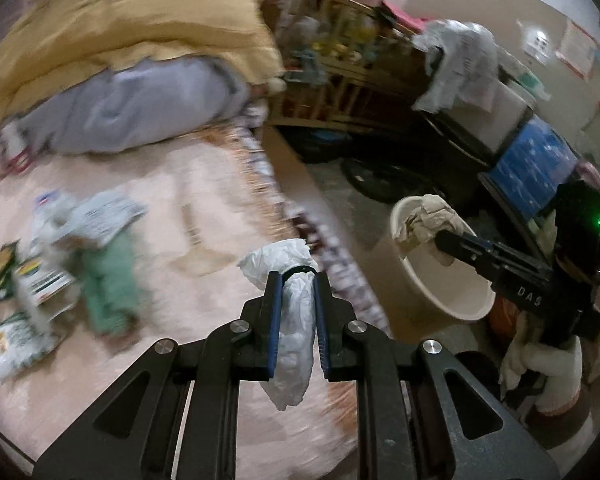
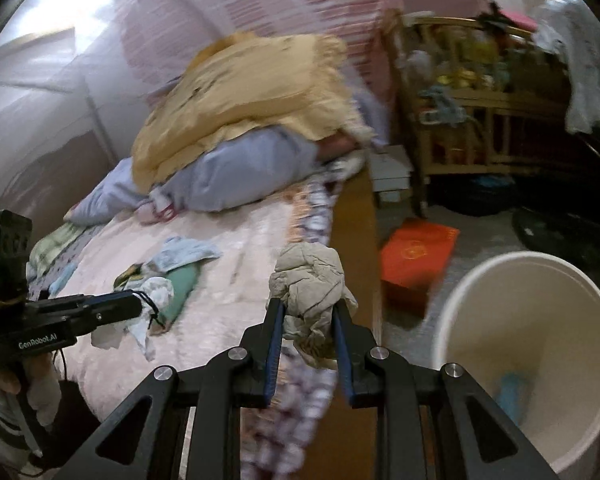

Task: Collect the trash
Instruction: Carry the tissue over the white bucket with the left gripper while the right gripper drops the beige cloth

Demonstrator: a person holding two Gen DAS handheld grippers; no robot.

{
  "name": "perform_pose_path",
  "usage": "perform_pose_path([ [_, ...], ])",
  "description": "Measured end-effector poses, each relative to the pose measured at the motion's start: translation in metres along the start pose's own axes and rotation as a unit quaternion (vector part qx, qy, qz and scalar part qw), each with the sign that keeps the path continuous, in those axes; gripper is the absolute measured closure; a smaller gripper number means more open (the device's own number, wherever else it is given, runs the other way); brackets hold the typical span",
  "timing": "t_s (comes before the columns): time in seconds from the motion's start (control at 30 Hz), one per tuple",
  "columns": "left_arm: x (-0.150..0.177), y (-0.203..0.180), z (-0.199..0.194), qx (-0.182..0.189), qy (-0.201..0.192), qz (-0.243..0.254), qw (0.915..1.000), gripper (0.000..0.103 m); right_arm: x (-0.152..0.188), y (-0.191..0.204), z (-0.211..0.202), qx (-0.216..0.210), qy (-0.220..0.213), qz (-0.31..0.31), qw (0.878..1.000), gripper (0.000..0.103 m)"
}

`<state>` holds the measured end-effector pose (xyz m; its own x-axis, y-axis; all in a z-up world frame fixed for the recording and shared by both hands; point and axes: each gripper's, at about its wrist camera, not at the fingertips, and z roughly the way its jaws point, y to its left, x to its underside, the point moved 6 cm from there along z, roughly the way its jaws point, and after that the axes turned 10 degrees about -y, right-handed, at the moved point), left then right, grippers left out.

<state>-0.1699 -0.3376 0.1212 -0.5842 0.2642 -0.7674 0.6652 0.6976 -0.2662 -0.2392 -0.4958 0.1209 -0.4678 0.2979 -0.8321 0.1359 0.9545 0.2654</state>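
In the left wrist view my left gripper (image 1: 296, 280) is shut on a crumpled white plastic bag (image 1: 294, 340) above the pink bedspread (image 1: 204, 208). To its right, my right gripper (image 1: 440, 240) holds a wad of crumpled beige paper (image 1: 424, 220) over the rim of a cream bin (image 1: 452, 300). In the right wrist view the right gripper (image 2: 308, 304) is shut on that beige paper (image 2: 312, 276), at the bed's edge and left of the cream bin (image 2: 540, 320). The left gripper (image 2: 140, 306) shows at the left with the white plastic (image 2: 158, 290). Several snack packets (image 1: 28, 284) lie on the bed.
A yellow blanket (image 2: 252, 92) lies over a grey pillow (image 2: 236, 176) at the bed's head. A wooden shelf (image 2: 480, 112) full of items stands beyond. An orange box (image 2: 416, 260) lies on the floor beside the bin. A green cloth (image 1: 108, 280) rests among the packets.
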Motion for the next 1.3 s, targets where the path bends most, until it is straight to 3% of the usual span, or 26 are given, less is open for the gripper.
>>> perform_pose_path([
  [0.2, -0.009, -0.051, 0.039, 0.023, 0.009, 0.039, 0.9989, 0.09, 0.004, -0.06, -0.027, 0.044, -0.011, 0.043, 0.998, 0.08],
  [0.47, -0.011, -0.09, 0.075, 0.05, 0.024, 0.057, 0.9968, 0.09, 0.012, -0.109, -0.044, 0.085, -0.017, 0.084, 0.993, 0.08],
  [0.77, -0.008, -0.132, 0.119, 0.087, 0.048, 0.062, 0.9931, 0.09, 0.022, -0.15, -0.053, 0.131, -0.017, 0.122, 0.984, 0.08],
  [1.3, 0.0, -0.173, 0.169, 0.103, 0.069, 0.077, 0.9893, 0.09, 0.038, -0.187, -0.05, 0.156, -0.004, 0.154, 0.976, 0.08],
])
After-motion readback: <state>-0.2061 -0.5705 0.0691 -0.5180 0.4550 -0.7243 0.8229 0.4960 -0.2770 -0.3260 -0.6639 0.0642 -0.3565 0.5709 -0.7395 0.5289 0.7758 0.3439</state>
